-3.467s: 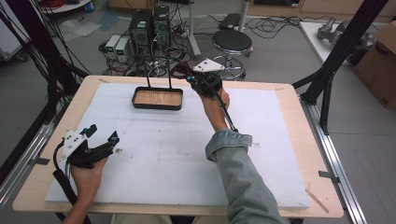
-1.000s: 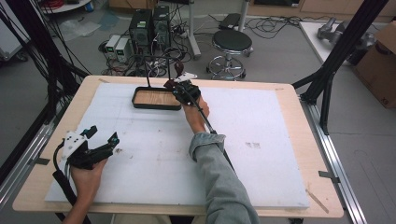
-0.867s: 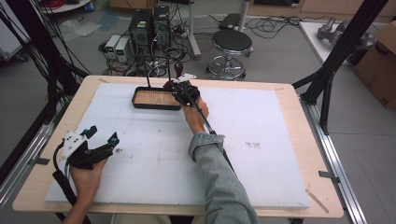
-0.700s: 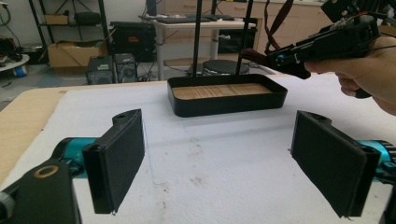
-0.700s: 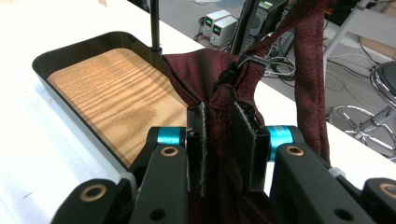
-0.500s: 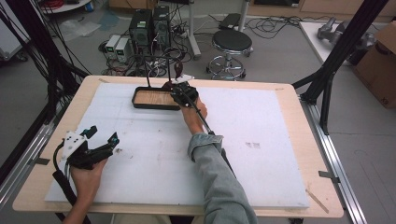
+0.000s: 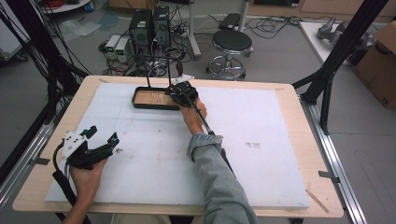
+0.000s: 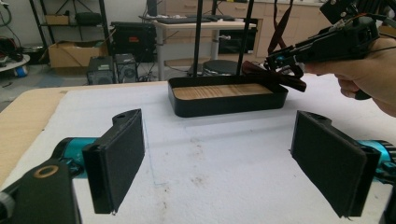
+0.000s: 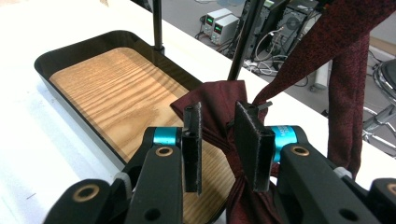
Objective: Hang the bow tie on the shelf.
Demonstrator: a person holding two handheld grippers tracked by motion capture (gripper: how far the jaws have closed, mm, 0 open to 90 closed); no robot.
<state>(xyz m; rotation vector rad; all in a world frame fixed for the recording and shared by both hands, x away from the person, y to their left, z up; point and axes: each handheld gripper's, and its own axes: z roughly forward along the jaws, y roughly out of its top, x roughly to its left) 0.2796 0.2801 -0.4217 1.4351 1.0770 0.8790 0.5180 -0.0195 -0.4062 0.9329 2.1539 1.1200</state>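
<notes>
Dark red woven fabric strip [image 9: 219,126], seemingly a necktie, bunched and hanging just over the right end of the shallow black tray with a wood-grain floor [image 9: 100,88]. Pinched between the jaws of the right gripper [image 9: 222,140], pads narrowed onto the folded part, a long tail of cloth rising to the upper right of the right gripper view. From the left gripper view, the cloth held just above the tray's far right rim [image 8: 273,91], not yet lying on the wood.

Step in hand, by the look of it: laying the cloth into the tray. Best done by lowering until the bunched end touches the wood, then drawing along the tray's length so the tail follows inside the rim instead of spilling onto the white foam sheet [image 7: 261,154] covering the bench. Worth steering clear of the two thin black posts [image 9: 243,37] at the tray's back edge. Release only once the cloth rests.

Left gripper [image 7: 100,144] idle near the bench's front left, jaws wide apart, nothing between them.
</notes>
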